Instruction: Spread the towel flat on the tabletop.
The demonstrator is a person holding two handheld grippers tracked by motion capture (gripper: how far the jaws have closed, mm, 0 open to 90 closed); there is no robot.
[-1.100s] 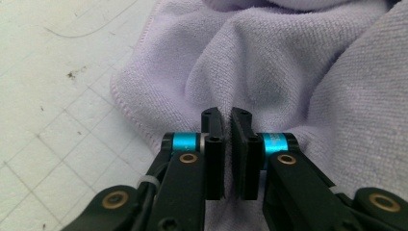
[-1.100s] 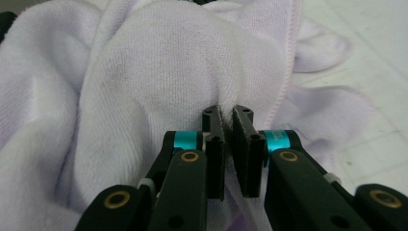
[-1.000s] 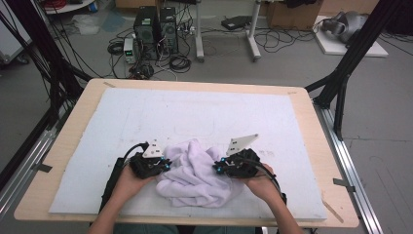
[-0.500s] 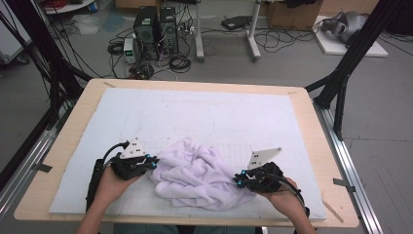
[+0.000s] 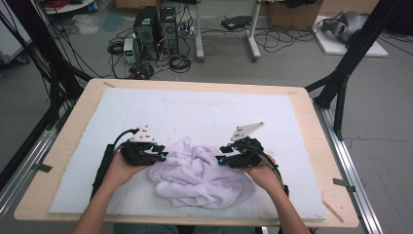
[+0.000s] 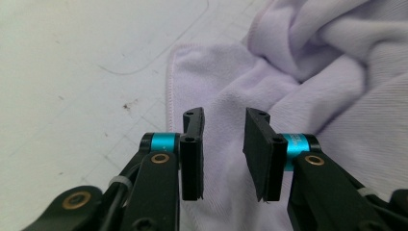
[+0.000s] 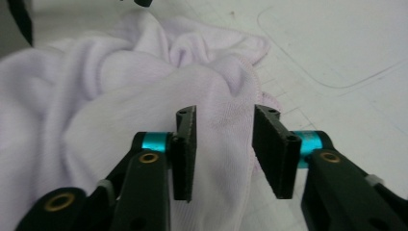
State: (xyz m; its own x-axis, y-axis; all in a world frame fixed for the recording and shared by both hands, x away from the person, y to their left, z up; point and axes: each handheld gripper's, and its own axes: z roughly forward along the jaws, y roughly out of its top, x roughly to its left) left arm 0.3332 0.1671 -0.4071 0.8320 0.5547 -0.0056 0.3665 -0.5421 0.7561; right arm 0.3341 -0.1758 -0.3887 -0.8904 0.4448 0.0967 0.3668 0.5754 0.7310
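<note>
- Your left gripper [image 6: 223, 151] has its jaws parted; they have just been opening, and nothing is pinched between them. Lilac cloth shows in the gap, lying under the jaws rather than caught by the pads.
- In the high view your left gripper [image 5: 160, 157] sits at the left edge of the towel [image 5: 199, 173], pointing in toward it.
- Your right gripper [image 7: 223, 151] also has its jaws parted after just opening, with no fold clamped. A hemmed edge of the towel [image 7: 144, 86] runs beneath the gap.
- In the high view your right gripper [image 5: 221, 160] is at the towel's right side, facing the left one across the heap.
- Whether either set of jaw tips brushes the fabric is hard to say from these angles.
- The towel lies crumpled in a bunched mound between your two hands, on the near half of the white mat [image 5: 204, 112].
- The mat covers most of the wooden bench [image 5: 302, 97].
- In the left gripper view one flat corner of the towel [image 6: 298, 82] spreads out onto the mat [image 6: 72, 57].
</note>
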